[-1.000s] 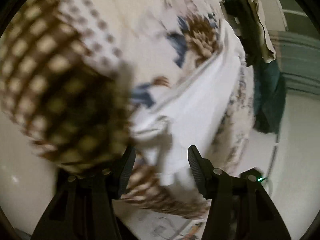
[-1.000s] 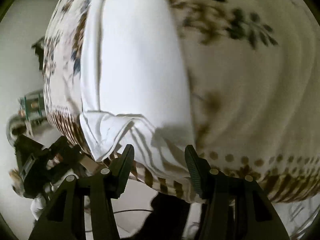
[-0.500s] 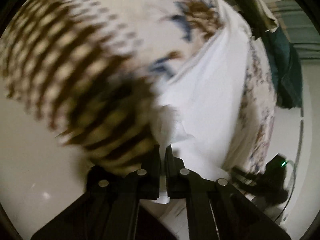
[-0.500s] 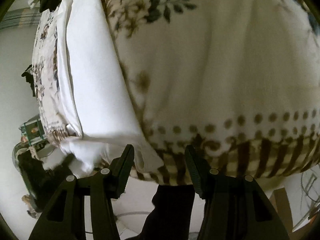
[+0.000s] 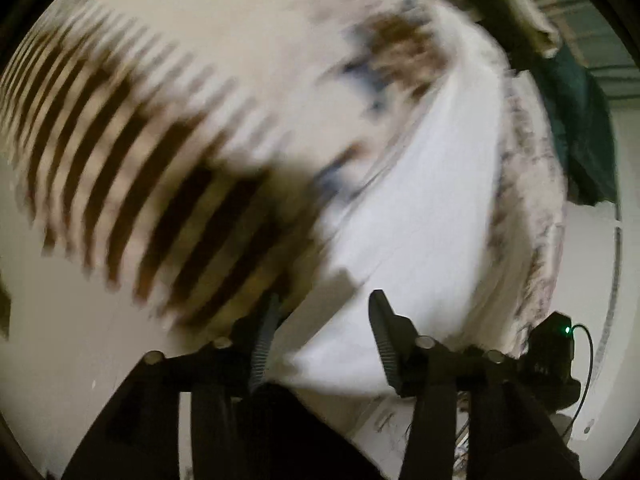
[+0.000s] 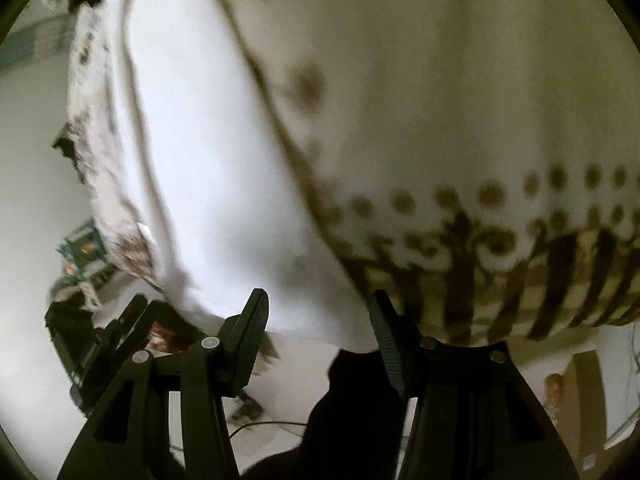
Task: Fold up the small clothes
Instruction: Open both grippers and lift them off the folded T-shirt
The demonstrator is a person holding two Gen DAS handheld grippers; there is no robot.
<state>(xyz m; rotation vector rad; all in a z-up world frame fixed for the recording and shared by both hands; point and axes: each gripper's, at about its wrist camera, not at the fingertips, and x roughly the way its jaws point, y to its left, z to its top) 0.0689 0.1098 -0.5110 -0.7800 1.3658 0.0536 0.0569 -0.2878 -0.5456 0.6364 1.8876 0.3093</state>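
A white garment (image 5: 432, 200) lies spread on a table under a cream cloth with brown stripes and dots (image 5: 140, 140). The left wrist view is blurred by motion. My left gripper (image 5: 322, 320) hangs over the garment's near corner; its jaws are opening, and the white corner shows between them without being pinched. In the right wrist view the white garment (image 6: 200, 160) runs down to the table's front edge. There my right gripper (image 6: 318, 312) stands open, with the hem behind the gap and no pad touching it.
The patterned tablecloth (image 6: 480, 100) hangs over the front edge. A dark teal cloth (image 5: 576, 120) lies at the far right. A black device with a green light (image 5: 556, 344) sits beside the table. Clutter (image 6: 84, 248) stands on the pale floor.
The left gripper shut on the garment's corner half a second ago, then opened and lifted. The right gripper slid along the front edge toward the white hem, staying open.
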